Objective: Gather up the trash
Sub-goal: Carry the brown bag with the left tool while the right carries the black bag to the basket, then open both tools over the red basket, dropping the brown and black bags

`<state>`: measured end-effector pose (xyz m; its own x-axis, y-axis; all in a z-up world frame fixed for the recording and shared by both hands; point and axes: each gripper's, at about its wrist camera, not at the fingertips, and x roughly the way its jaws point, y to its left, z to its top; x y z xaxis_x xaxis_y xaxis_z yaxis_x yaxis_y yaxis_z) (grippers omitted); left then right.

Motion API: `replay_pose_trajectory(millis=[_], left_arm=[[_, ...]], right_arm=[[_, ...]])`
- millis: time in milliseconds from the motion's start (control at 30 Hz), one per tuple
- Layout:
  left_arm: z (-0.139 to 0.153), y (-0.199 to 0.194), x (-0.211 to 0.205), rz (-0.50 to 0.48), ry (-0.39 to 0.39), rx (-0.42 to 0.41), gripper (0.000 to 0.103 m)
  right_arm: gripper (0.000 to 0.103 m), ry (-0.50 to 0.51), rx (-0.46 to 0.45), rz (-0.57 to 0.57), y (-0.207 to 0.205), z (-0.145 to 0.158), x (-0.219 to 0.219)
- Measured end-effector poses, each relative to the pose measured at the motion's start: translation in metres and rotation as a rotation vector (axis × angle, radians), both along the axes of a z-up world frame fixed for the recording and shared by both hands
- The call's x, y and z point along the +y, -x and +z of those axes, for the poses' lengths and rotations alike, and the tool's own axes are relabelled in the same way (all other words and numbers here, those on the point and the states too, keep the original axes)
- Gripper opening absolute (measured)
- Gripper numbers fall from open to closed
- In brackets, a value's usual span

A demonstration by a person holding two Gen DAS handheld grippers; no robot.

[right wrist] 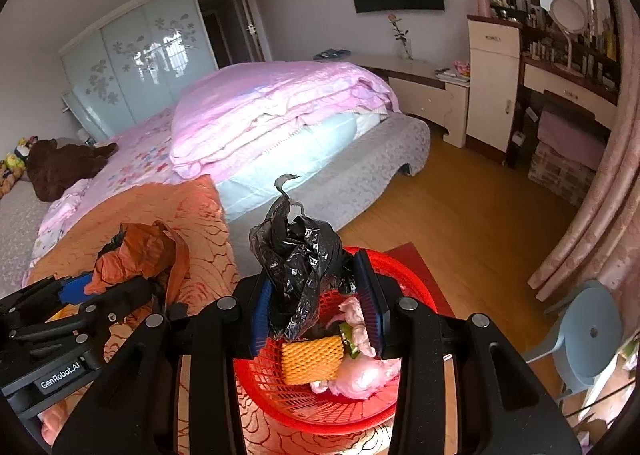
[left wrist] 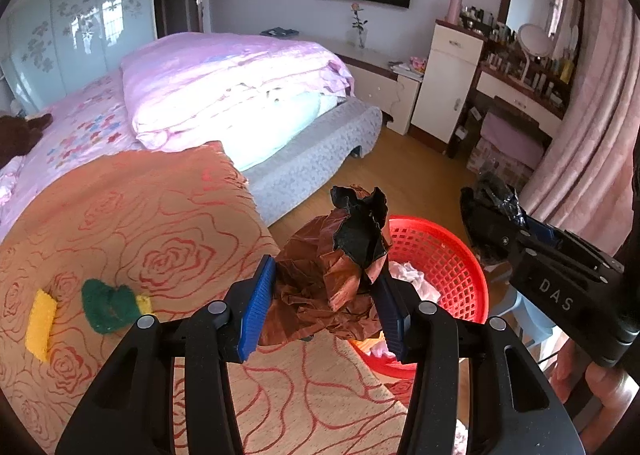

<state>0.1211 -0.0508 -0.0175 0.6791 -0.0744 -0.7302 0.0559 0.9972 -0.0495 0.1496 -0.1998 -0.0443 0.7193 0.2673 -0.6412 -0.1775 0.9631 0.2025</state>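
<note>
Two pieces of trash are in my jaws at once. My left gripper (left wrist: 324,303) is clamped on a crumpled brown paper bag (left wrist: 332,275); the bag's long axis runs up and away from the jaws, its torn black-lined mouth pointing upward and slightly right, over the near-left rim of the red basket (left wrist: 460,255). My right gripper (right wrist: 316,307) is clamped on a wad of black plastic bag (right wrist: 304,259), which stands roughly upright between the blue pads, a thin twisted tail (right wrist: 286,187) pointing straight up; it hangs directly above the basket. The basket holds an orange foam net sleeve (right wrist: 312,359) and pink-white crumpled tissue (right wrist: 356,375), leaving open room toward its far rim. To the left lies an orange rose-patterned blanket (left wrist: 140,223), its edge dropping just beside the basket; on it, well apart from my left gripper, lie a green scouring pad (left wrist: 108,307) and a yellow sponge (left wrist: 40,323). Beyond the basket the wood floor (right wrist: 460,215) is open up to the grey bed skirt (right wrist: 360,175). A pale blue stool (right wrist: 588,335) stands near the basket's right side, with a pink curtain (right wrist: 592,215) behind it. I cannot tell what the basket rests on.
</note>
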Motion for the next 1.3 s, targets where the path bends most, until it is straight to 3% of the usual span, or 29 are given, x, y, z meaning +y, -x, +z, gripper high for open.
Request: replay_pose_trajectory(millis=[900,1300], left_arm=[[-0.047,-0.039,-0.032,-0.078,-0.007,0.100,0.048],[-0.049,-0.038,-0.027,-0.063,0.006,0.107,0.063]], right_arm=[[0.038,0.016,0.116,-0.064,-0.025,-0.040,-0.019],[0.057,0.002,0.114,-0.077,-0.025,-0.040,-0.019]])
